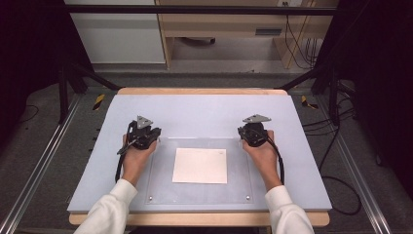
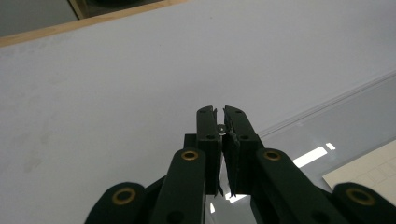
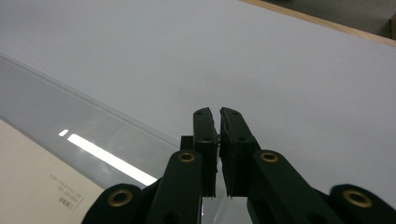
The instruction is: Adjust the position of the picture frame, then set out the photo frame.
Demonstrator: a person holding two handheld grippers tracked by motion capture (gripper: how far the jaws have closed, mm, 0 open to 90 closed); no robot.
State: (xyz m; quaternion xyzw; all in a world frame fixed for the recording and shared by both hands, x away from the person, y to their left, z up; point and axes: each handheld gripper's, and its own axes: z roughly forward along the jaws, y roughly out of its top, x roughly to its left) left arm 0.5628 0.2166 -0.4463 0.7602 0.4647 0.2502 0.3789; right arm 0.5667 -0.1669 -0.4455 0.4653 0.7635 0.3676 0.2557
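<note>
A white sheet of paper (image 1: 200,165) lies under a clear acrylic plate (image 1: 238,187) on the pale blue-grey table top (image 1: 204,112). My left gripper (image 1: 142,127) rests at the plate's far left corner, held by a hand in a white sleeve. Its jaws are shut with nothing between them (image 2: 220,114). My right gripper (image 1: 254,125) sits at the plate's far right corner, jaws also shut and empty (image 3: 219,114). A corner of the paper (image 2: 369,175) appears at the lower right of the left gripper view, and the paper (image 3: 32,182) with small print lies at the lower left of the right gripper view.
The table's wooden rim (image 1: 202,91) runs along the far side. Black frame legs (image 1: 73,78) stand at the left and right of the table. Cables (image 1: 341,195) trail on the floor at the right.
</note>
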